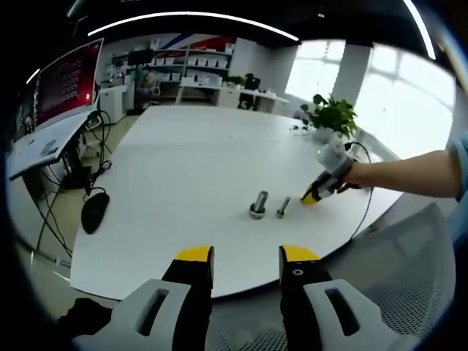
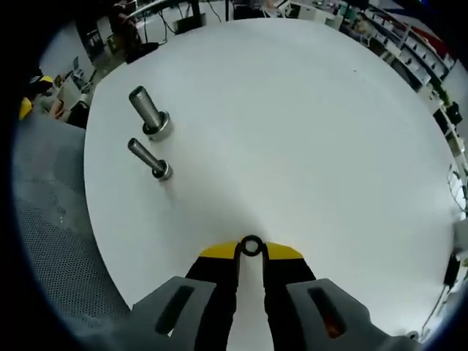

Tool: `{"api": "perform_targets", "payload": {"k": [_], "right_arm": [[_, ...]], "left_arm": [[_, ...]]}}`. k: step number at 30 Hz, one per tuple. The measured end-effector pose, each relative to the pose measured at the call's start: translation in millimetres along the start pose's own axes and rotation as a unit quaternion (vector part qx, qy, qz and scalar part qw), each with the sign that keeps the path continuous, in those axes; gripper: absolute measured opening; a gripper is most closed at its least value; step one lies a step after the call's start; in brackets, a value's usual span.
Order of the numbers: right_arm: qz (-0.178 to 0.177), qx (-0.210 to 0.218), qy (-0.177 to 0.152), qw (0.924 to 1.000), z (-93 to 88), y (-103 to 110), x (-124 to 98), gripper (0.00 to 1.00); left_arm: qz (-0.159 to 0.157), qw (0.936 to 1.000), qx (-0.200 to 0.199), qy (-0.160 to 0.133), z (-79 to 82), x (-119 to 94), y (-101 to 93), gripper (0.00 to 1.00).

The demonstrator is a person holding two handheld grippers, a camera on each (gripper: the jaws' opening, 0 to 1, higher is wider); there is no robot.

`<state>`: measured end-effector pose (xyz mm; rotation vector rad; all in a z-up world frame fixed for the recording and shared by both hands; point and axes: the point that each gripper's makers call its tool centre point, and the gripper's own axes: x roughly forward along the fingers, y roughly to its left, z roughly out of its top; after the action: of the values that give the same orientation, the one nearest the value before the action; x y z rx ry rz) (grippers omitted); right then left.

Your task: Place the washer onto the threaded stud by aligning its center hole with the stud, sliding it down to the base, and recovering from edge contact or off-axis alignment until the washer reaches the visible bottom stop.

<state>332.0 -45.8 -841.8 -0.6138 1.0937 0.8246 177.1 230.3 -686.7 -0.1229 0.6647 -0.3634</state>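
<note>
In the right gripper view the right gripper (image 2: 251, 251) has its yellow-tipped jaws drawn close together, pinching a small dark washer (image 2: 251, 246) at the very tips, the ring standing up so that its centre hole shows. It hovers over the white table (image 2: 307, 131), with bare tabletop just beyond the tips. Farther out and to the left stand two upright metal studs: the nearer, slimmer stud (image 2: 149, 158) on its small round base, and just beyond it the thicker stud (image 2: 149, 112) with a wider collar at its foot; they are near each other but apart, and both are well apart from the washer. Left of the table lies a grey mesh chair back (image 2: 51, 241). In the left gripper view the left gripper (image 1: 246, 257) is spread wide with nothing between its jaws, held off the near edge of the table (image 1: 183, 168). Out on the table the two studs stand side by side, the thicker (image 1: 259, 205) left of the slimmer (image 1: 282, 208), and just right of them the right gripper (image 1: 311, 196) comes in, held by a person's hand (image 1: 349, 175). A potted plant (image 1: 330, 117) stands at the far right, and a monitor (image 1: 69, 79) at the far left.
</note>
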Motion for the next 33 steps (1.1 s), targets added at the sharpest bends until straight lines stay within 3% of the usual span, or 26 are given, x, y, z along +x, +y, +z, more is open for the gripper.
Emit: {"api": "perform_targets", "payload": {"k": [12,17,28,33], "right_arm": [[0.017,-0.04,0.014,0.999,-20.8,32.3,-8.6,0.13],[0.028,-0.033,0.029,0.9987,-26.4,36.9,-10.7,0.13],[0.042,-0.059,-0.02,0.9972,17.7,55.5,-40.4,0.13],[0.044,-0.077,-0.036,0.9954,41.2,61.8,-48.3,0.13]], "left_arm": [[0.004,1.0,-0.008,0.002,-1.4,-1.0,1.7,0.34],[0.005,0.9999,-0.012,0.003,-2.4,-1.6,2.2,0.34],[0.007,0.9998,-0.016,0.008,-4.6,-1.9,3.1,0.33],[0.002,0.9999,-0.015,-0.004,-1.1,-3.0,1.3,0.33]]}}
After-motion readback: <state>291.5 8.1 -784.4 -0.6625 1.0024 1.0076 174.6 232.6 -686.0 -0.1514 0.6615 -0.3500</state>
